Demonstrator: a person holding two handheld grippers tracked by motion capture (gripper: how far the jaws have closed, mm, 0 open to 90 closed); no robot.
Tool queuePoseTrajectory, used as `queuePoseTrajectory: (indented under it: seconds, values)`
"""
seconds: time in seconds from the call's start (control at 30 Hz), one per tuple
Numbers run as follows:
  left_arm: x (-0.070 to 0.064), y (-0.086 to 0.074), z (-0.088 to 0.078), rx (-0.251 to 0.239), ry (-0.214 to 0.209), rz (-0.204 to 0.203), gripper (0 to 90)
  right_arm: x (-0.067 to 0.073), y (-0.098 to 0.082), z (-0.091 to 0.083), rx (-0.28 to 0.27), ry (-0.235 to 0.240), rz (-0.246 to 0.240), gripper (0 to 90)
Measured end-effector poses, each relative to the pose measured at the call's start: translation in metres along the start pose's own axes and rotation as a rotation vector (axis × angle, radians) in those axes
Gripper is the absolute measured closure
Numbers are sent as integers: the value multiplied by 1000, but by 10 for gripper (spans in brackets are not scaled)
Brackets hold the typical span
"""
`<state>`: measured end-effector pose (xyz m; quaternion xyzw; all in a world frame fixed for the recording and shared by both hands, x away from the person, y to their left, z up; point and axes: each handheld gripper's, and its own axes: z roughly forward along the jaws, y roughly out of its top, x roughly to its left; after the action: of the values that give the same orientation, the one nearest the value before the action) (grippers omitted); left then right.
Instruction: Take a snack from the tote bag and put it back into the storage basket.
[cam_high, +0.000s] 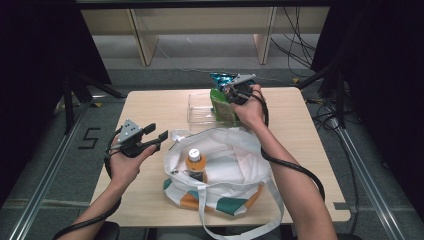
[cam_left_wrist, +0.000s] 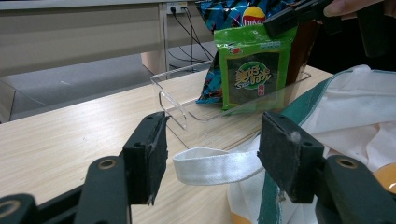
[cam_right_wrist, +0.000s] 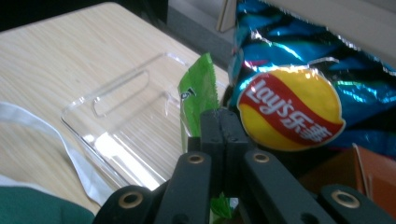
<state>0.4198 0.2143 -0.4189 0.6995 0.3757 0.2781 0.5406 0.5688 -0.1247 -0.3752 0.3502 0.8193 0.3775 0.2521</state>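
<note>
Nearest the person, at the table's front edge, a soft white cloth bag (cam_high: 227, 170) slumps open, its base printed with green and orange patches and its flat woven straps trailing off the edge. Inside stands a bottle (cam_high: 195, 164) with a white cap and amber contents; the lower half is sunk in the folds. Left of the bag, the left gripper (cam_high: 154, 134) hovers above the wood with its jaws apart and nothing between them. In the left gripper view the square black pads (cam_left_wrist: 152, 151) look rubbery and worn, and one strap (cam_left_wrist: 217, 164) loops flat on the table beyond them.

Farther back, a clear plastic tray (cam_high: 200, 111) with rounded corners sits on the pale wood-grain table (cam_high: 150, 107), hard to trace where its walls catch the light. At its right end the right gripper (cam_high: 231, 95) has its jaws pressed together on the top edge of a green packet (cam_left_wrist: 252, 70), a flat glossy sachet with a crimped, saw-toothed rim, standing upright in the tray. Just behind it is a crinkly blue foil chip bag (cam_right_wrist: 299, 84) with a round yellow and red logo, its top cut off in both gripper views. Something brown (cam_right_wrist: 364, 175) beside it is too cropped to identify.
</note>
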Motion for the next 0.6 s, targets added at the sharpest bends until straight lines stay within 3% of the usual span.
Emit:
queuePoseTrajectory:
  seconds: [0.17,0.3,0.37,0.4,0.6]
  values:
    - [-1,0,1,-4,-3,0,410,-2,-4,-4,42,-23,27,900]
    - [-1,0,0,-4,-2,-1,410,-2,-5,-5,52,-30,2,900]
    - [-1,0,0,-3,-2,0,410,1,-5,-4,44,-43,14,899]
    - [-1,0,0,-3,-2,-1,410,0,-4,-5,64,-35,7,890]
    - [-1,0,0,-3,-3,0,409,1,-7,-3,48,-31,7,808]
